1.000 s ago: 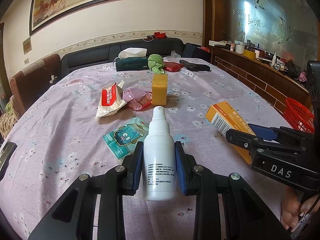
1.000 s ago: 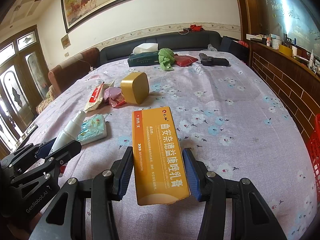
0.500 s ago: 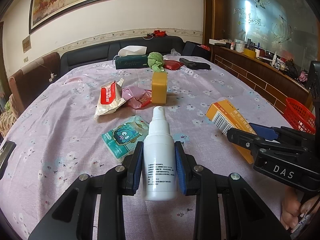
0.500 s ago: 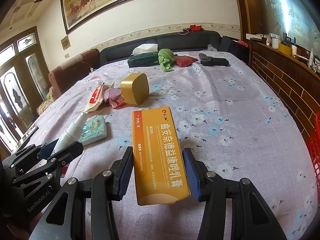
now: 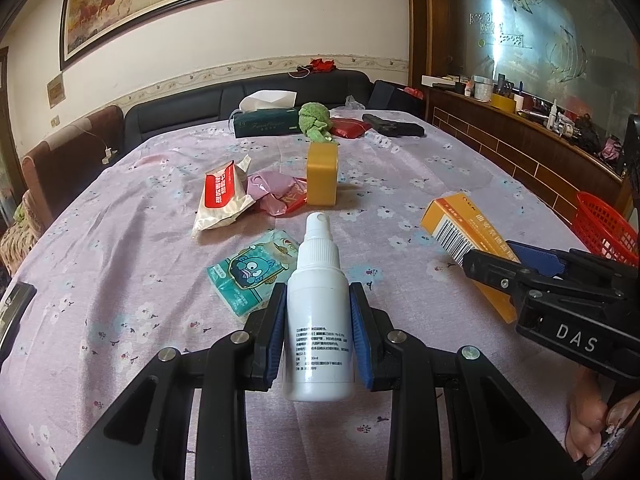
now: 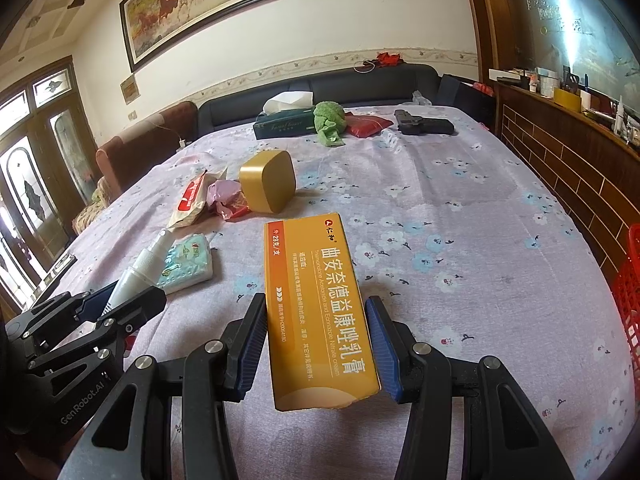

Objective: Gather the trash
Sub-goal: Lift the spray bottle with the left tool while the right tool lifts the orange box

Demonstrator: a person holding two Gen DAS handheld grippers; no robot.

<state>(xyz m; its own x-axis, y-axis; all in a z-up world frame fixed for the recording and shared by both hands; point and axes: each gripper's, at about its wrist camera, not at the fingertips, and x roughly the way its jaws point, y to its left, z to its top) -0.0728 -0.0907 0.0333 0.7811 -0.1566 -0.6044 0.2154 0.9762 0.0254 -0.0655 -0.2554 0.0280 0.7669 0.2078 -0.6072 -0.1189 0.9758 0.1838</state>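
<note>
Left gripper (image 5: pixel 318 338) was clamped on the white spray bottle (image 5: pixel 319 312), pads on the lower body either side of the label, nozzle pointing away over the counter (image 5: pixel 120 280). Bottle was held clear above the counter's near edge. Rigid plastic, smooth and round, so likely slippery if the pads sat any higher on the tapered shoulder; mid-body was the right place. Probably light; fill level couldn't be read through the opaque wall.

Right gripper (image 6: pixel 316 346) was closed on the orange ointment box (image 6: pixel 320 312), pads on the two long narrow sides near its rear half, front end sticking out over the counter toward the near right edge. Thin cardboard: light, stiff along its length, but it would crush if squeezed harder across the faces. Gripping across the edges was sensible.

Looks: bottle was plain white with a ribbed collar, pump cap and small black print. Box was long, orange-yellow, white Chinese lettering on top, barcode on one end flap.

Left on the counter, mid-area toward the left edge: teal tissue pack (image 5: pixel 250 276), soft and flat, best pinched at an edge; red-and-white wrapper (image 5: pixel 222 200) and pink crumpled wrapper (image 5: pixel 272 192), both limp film, pinch any raised fold. Yellow box (image 5: pixel 321 178) stood just beside them. Red basket (image 5: pixel 606 232) sat off the right edge, my guess for the bin.
</note>
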